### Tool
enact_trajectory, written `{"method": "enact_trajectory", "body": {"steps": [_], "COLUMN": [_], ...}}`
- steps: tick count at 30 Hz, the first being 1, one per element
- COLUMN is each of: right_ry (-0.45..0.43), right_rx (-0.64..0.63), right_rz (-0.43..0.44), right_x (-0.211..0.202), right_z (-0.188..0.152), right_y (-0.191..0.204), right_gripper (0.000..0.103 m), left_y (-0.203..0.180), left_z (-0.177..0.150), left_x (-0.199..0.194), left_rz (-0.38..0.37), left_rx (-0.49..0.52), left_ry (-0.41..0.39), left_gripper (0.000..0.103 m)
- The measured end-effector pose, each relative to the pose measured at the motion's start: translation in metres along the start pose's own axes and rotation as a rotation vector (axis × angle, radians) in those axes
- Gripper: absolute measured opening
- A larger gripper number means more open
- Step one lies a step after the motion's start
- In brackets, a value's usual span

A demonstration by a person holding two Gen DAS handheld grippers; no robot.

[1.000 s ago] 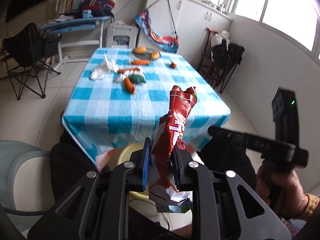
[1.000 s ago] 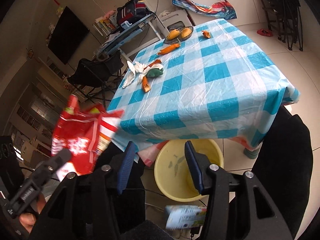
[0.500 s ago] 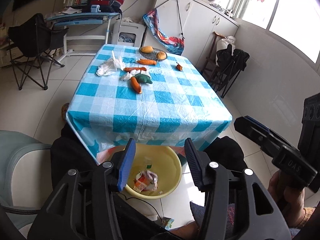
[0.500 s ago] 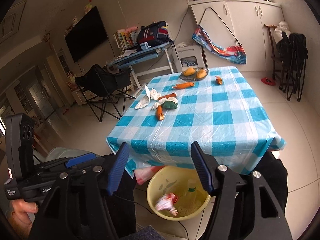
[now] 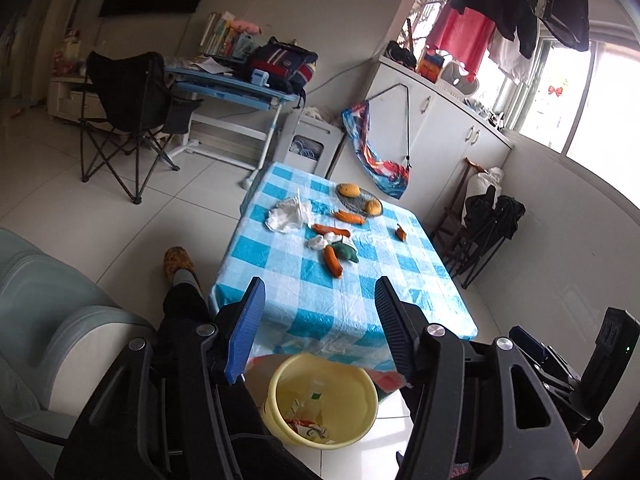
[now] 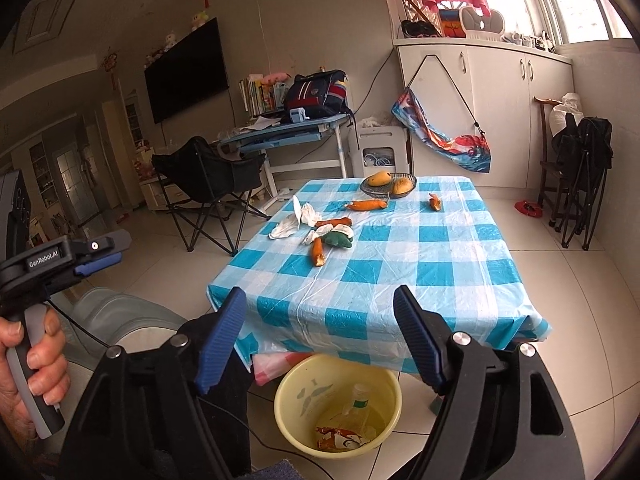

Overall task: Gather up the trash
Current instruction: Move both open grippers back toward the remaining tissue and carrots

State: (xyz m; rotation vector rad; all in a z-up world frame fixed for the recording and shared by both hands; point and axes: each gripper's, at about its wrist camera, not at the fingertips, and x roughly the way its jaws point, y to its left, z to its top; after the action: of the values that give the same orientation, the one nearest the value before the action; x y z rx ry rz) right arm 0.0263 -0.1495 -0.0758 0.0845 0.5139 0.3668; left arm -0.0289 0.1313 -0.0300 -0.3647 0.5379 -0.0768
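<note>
Left wrist view: the left gripper (image 5: 318, 304) is nearest, its blue-padded jaws spread with nothing between them, having just been opening. At 6 o'clock below it a yellow basin (image 5: 362, 424) sits on the floor under the table's near edge, holding a red wrapper (image 5: 306, 426) and a clear bottle (image 5: 312, 400). At 4 o'clock the right gripper (image 5: 532, 346) shows from the side. Right wrist view: the right gripper (image 6: 320, 306) also stands wide and empty, jaws just been opening, and a hand (image 6: 24, 372) at 8 o'clock grips the left tool's handle. Beyond, the table (image 6: 440, 280) wears a blue-checked cloth; toward its far half, around 12 o'clock, lie crumpled white tissues (image 6: 294, 220), a green scrap (image 6: 340, 239) and orange peels (image 6: 318, 252), the nearest just beside the scrap. Farther still a bowl (image 6: 386, 189) holds two mangoes (image 6: 378, 179), with another peel (image 6: 434, 202) at 1 o'clock. A folding chair (image 6: 208, 176) and a desk (image 6: 284, 130) stand beyond, at 11 o'clock.
</note>
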Motion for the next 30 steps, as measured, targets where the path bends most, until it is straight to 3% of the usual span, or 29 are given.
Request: {"method": "enact_trajectory", "body": {"steps": [8,13,22,30], "right_ry": [-0.094,-0.147,-0.105,-0.063], "right_rx": [-0.025,-0.009,0.093,0.083], "right_rz": [-0.029,-0.052,-0.119,-0.137], "right_x": [-0.006,-0.001,0.027,0.06], "right_z": [0.019,0.03,0.026,0.038], "right_y": [-0.004,-0.018,-0.067,-0.082], "right_gripper": [0.081,0.086,0.087,0.087], "left_y": [0.002,-0.002,-0.028,-0.049], "left_z": [0.017,0.025,0.046,0.062], "left_x": [-0.024,-0.021,-0.002,0.033], "left_rz": [0.039,0.065,0.097,0.075], "left_rx": [-0.006,-0.004,0.042,0.084], "left_ry": [-0.117,-0.136,-0.22,-0.245], "left_gripper": [0.058,0.059,0.062,0.064]}}
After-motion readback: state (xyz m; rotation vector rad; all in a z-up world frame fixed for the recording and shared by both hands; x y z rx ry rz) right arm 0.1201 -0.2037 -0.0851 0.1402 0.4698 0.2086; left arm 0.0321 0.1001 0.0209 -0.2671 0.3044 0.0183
